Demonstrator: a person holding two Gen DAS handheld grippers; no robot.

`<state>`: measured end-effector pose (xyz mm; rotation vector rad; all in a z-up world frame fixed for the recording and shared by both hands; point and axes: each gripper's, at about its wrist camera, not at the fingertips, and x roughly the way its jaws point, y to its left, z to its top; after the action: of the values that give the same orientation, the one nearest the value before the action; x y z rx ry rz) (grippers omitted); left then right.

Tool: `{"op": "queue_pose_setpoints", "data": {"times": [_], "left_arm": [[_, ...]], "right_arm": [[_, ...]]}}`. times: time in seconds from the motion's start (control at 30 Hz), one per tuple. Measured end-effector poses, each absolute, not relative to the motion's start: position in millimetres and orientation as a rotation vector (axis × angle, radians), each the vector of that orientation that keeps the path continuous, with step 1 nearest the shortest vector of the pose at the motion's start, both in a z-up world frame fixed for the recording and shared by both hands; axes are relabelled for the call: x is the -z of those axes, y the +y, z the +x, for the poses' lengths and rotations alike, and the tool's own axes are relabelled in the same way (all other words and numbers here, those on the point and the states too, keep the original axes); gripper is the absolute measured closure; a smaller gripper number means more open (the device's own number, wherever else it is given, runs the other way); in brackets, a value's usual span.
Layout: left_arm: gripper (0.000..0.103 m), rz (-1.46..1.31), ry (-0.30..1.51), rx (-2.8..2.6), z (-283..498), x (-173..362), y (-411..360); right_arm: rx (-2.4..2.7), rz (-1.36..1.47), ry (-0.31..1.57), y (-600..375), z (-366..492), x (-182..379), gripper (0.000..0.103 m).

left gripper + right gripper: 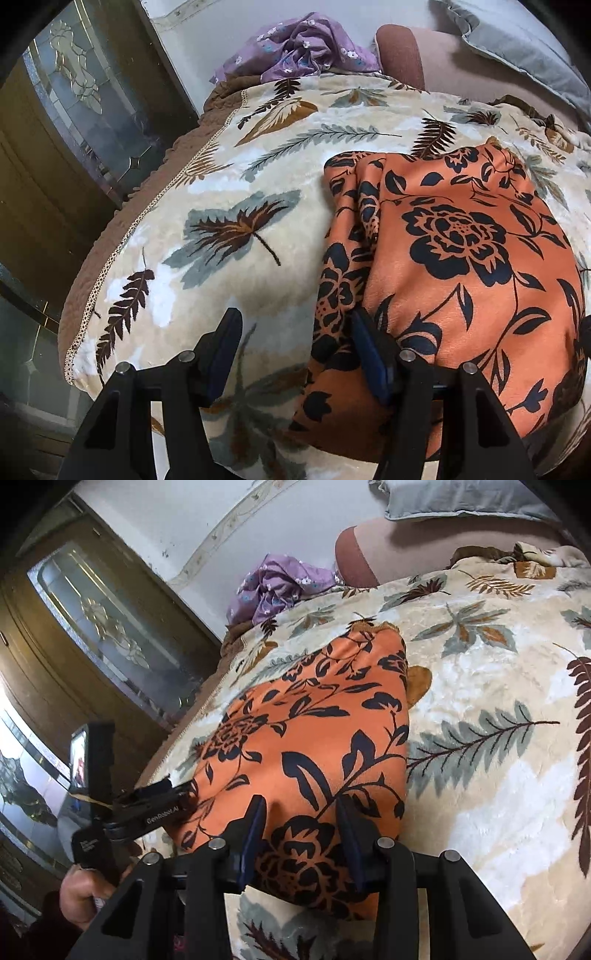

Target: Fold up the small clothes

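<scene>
An orange garment with a black flower print lies folded on the leaf-patterned blanket; it also shows in the right wrist view. My left gripper is open at the garment's near left edge, its right finger touching the cloth. My right gripper is open over the garment's near end, the cloth lying between its jaws. The left gripper shows at the garment's left edge in the right wrist view. A crumpled purple flowered garment lies at the far end of the bed, also in the right wrist view.
The blanket covers a bed. A grey pillow and a brown cushion lie at the far end. A wooden door with patterned glass stands to the left of the bed.
</scene>
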<state>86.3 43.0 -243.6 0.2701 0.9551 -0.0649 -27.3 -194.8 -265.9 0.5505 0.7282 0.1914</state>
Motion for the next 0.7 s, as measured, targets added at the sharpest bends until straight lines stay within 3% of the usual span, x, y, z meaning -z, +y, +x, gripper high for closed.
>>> {"op": "queue_pose_setpoints", "data": {"times": [0.2, 0.37, 0.7], "left_arm": [[0.041, 0.276, 0.944, 0.065, 86, 243, 42], [0.041, 0.289, 0.940, 0.057, 88, 247, 41], [0.041, 0.301, 0.935, 0.057, 89, 250, 40]], "right_arm": [[-0.201, 0.542, 0.654, -194, -32, 255, 0.061], [-0.199, 0.552, 0.759, -190, -19, 274, 0.059], [-0.207, 0.569, 0.716, -195, -23, 267, 0.058]]}}
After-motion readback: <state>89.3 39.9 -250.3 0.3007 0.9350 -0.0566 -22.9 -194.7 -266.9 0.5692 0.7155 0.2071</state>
